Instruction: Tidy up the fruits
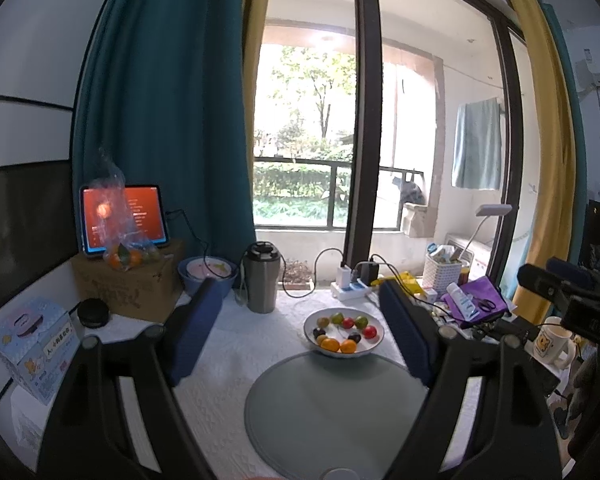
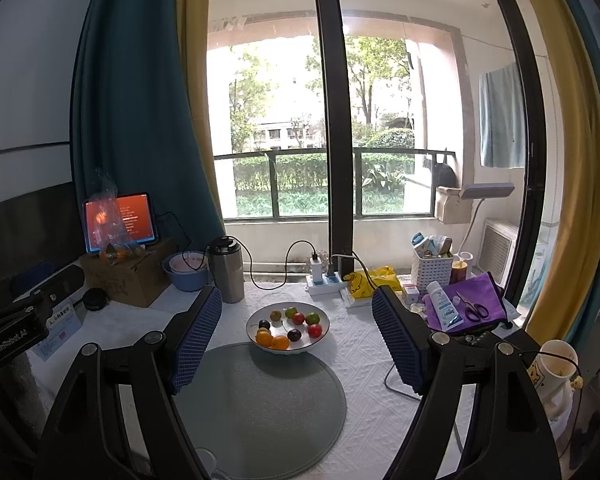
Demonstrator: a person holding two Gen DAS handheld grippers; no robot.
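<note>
A white plate (image 1: pixel 374 343) (image 2: pixel 324 318) holds several small fruits: oranges (image 1: pixel 339 345) (image 2: pixel 273 341), red ones (image 1: pixel 369 332) (image 2: pixel 315 330), green ones and dark ones. It stands at the far edge of a round grey mat (image 1: pixel 332 412) (image 2: pixel 260 400). My left gripper (image 1: pixel 300 328) is open and empty, held above the mat short of the plate. My right gripper (image 2: pixel 296 332) is open and empty, also above the mat, with the plate between its fingers in view. A clear bag of fruit (image 1: pixel 124 256) (image 2: pixel 114 252) sits on a cardboard box.
A tablet (image 1: pixel 124 216), cardboard box (image 1: pixel 128 284), blue bowl (image 1: pixel 208 276) and steel tumbler (image 1: pixel 262 278) stand at the back left. A power strip (image 1: pixel 352 286), white basket (image 1: pixel 444 270), purple pouch with scissors (image 2: pixel 476 308), tube (image 2: pixel 444 312) and mug (image 2: pixel 556 372) crowd the right.
</note>
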